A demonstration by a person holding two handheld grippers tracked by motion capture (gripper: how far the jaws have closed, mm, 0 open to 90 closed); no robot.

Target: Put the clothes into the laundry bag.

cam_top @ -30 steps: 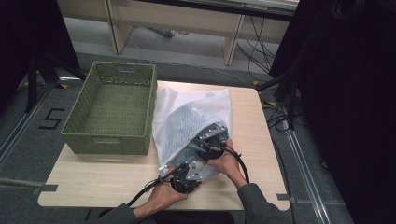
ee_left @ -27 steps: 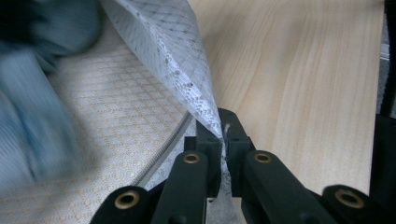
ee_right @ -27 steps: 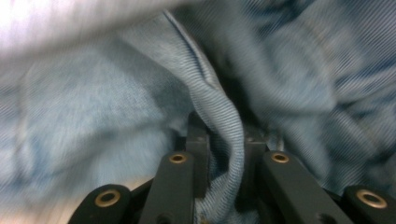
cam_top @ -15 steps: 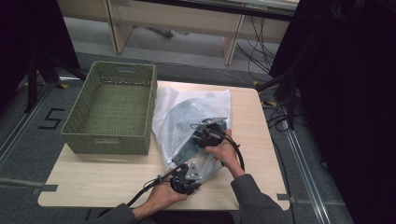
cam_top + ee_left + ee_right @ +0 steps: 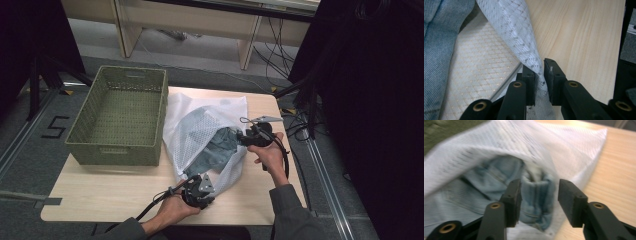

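Here the mesh bag (denim inside) lies diagonally, left tool clamping its near corner, right tool apart.

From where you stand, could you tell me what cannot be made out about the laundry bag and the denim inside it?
- High view: most of the denim garment is veiled by the white mesh laundry bag; its type is unclear.
- Left gripper view: the left tongs cover the bag edge between the pads.
- Right gripper view: motion blur smears the denim; whether the right tongs touch it is unclear.
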